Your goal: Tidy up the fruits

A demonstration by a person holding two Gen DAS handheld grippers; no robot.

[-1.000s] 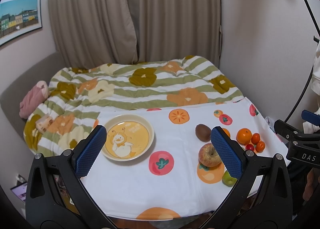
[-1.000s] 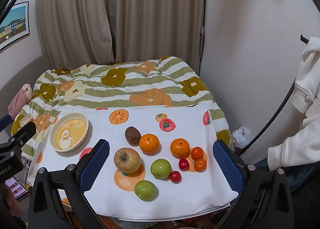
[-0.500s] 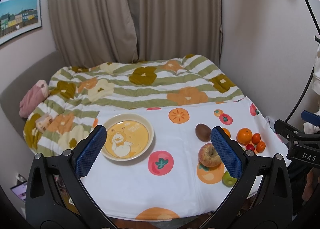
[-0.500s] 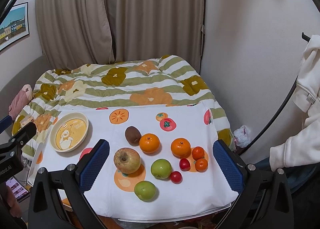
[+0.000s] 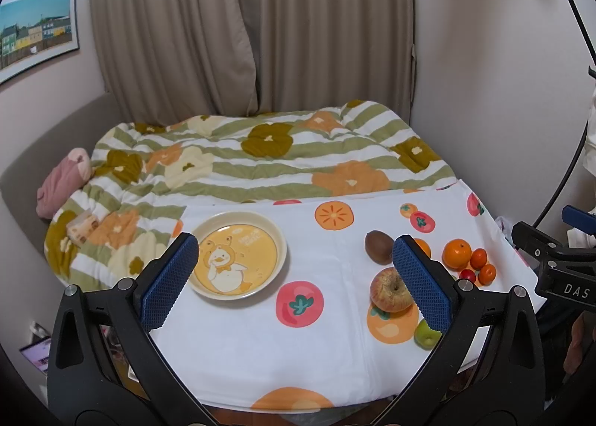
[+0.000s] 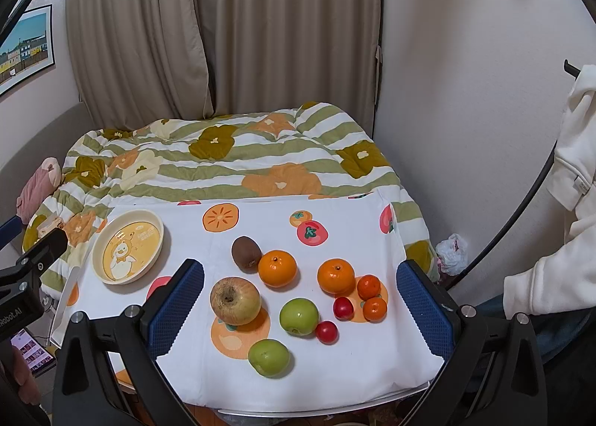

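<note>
yellow duck-print plate (image 6: 127, 246), white fruit-print cloth (image 6: 357, 347), green-striped flowered quilt (image 6: 223, 161), blue-padded fingers (image 6: 175, 308).

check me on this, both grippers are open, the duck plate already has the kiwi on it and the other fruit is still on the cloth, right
Not quite. The duck plate holds nothing; the kiwi still lies on the cloth, touching an orange. The right wrist view shows it. The rest stands: the left gripper and right gripper are open, and the other fruit is on the cloth.

Both wrist views high, facing bed; share plate (image 5: 238, 255), fruit.
</note>
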